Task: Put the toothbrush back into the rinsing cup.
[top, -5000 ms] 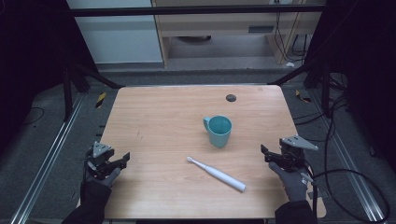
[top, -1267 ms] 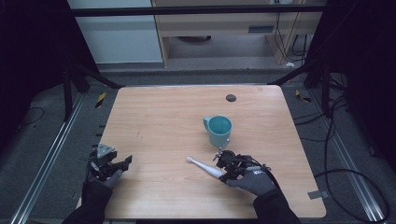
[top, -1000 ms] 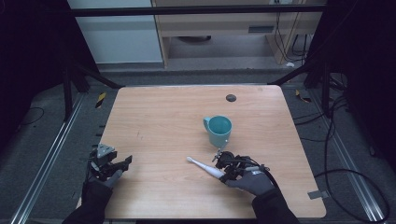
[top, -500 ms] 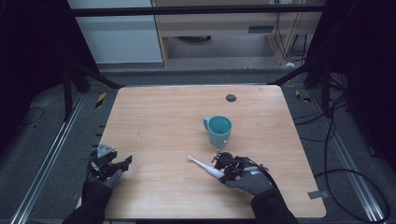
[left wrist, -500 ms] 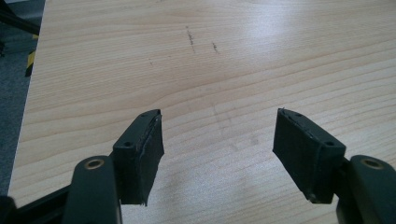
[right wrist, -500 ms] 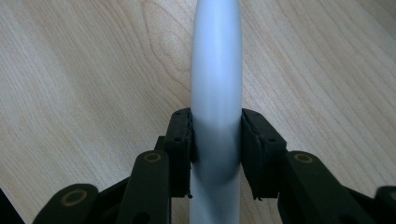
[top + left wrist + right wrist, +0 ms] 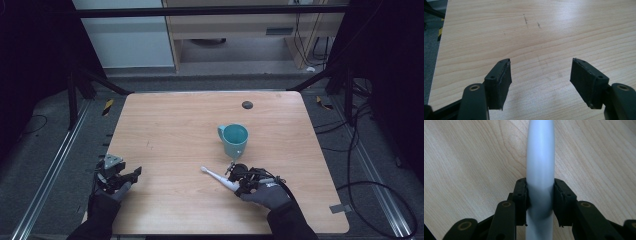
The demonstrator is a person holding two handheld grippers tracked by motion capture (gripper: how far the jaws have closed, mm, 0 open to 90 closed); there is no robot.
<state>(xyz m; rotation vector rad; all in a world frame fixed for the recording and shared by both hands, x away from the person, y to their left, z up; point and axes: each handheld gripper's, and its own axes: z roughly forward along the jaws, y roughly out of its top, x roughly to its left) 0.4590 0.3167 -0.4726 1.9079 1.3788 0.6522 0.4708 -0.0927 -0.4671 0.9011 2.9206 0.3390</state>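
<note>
A white electric toothbrush [image 7: 220,178] lies on the wooden table [image 7: 175,130], its head toward the left. My right gripper [image 7: 237,181] is shut on its thick handle [image 7: 540,170], both black pads pressed against the white barrel. Just behind it stands a teal mug [image 7: 234,140], upright, handle to the left. My left gripper [image 7: 125,176] rests at the table's front left edge. Its jaws stand wide apart over bare wood, with its pads [image 7: 500,82] holding nothing.
A small dark round disc [image 7: 247,104] sits near the table's far edge. Black frame rails run along both sides, and cables lie on the floor at the right. Bare wood spreads between the two grippers.
Five seconds ago my right gripper was at the table's right edge, open. It has moved in to the toothbrush handle and shut on it. The toothbrush has shifted slightly. The left gripper stayed put.
</note>
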